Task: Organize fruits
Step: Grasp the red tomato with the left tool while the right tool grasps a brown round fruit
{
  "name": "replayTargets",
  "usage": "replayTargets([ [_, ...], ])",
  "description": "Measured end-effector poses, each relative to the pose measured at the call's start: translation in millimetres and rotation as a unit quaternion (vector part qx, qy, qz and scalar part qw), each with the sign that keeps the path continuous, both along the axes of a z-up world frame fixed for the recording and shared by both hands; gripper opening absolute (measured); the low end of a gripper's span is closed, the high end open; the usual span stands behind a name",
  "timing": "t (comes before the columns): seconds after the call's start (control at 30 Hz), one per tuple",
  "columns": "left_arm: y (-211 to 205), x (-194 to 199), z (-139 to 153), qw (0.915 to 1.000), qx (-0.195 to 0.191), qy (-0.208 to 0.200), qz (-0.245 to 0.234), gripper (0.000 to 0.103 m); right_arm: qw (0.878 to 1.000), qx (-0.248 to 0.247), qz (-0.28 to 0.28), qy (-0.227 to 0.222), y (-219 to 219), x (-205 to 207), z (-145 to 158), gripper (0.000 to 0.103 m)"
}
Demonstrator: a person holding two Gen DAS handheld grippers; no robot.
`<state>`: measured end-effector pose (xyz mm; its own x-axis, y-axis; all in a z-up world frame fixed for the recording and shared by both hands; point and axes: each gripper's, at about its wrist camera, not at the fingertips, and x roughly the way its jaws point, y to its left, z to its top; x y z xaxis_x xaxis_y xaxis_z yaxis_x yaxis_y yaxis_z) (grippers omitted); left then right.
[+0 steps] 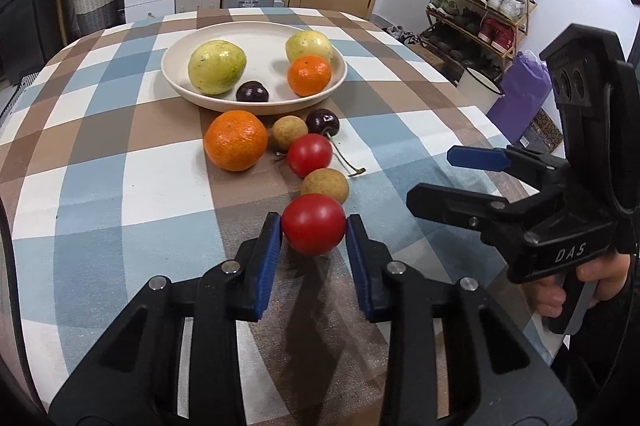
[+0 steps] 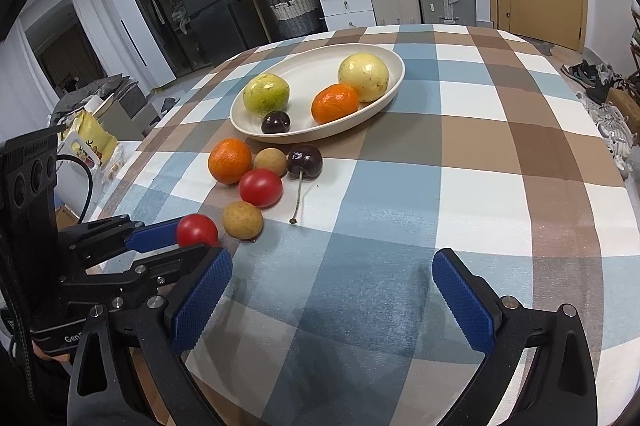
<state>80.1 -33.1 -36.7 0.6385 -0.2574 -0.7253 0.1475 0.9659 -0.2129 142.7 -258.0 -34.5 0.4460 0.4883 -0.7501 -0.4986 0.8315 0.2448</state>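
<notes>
My left gripper (image 1: 314, 226) is shut on a red cherry tomato (image 1: 313, 224), low over the checked tablecloth; the tomato also shows in the right wrist view (image 2: 197, 230). Loose fruit lies ahead: a longan (image 1: 325, 185), a second tomato (image 1: 309, 154), another longan (image 1: 289, 132), a dark cherry (image 1: 322, 122) and an orange (image 1: 235, 140). The cream plate (image 1: 176, 73) holds two yellow-green fruits, a small orange (image 1: 309, 75) and a dark cherry (image 1: 252, 92). My right gripper (image 2: 332, 274) is open and empty above the cloth, right of the left gripper (image 2: 192, 246).
The table's right edge (image 1: 500, 129) drops to a white mug and a shoe rack (image 1: 480, 5). Suitcases, drawers and a door stand behind the table. On the left, beyond the table edge, lie bags and boxes (image 2: 88, 141).
</notes>
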Motion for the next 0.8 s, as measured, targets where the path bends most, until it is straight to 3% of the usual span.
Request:
replayTargets([
  [0.43, 37.4, -10.4, 8.3, 0.9986, -0.004, -0.013, 0.05, 0.03, 0.999, 0.001, 0.047, 0.003, 34.1, -7.0, -2.4, 0.1],
  [0.63, 52.3, -10.9, 7.9, 0.9975, -0.008, -0.012, 0.069, 0.03, 0.997, 0.0, 0.078, 0.011, 53.1, -10.3, -6.4, 0.086],
  [0.8, 63.6, -13.2, 7.4, 0.9965, -0.019, -0.013, 0.08, 0.03, 0.995, 0.007, 0.096, 0.016, 64.9, -11.4, -7.4, 0.083],
])
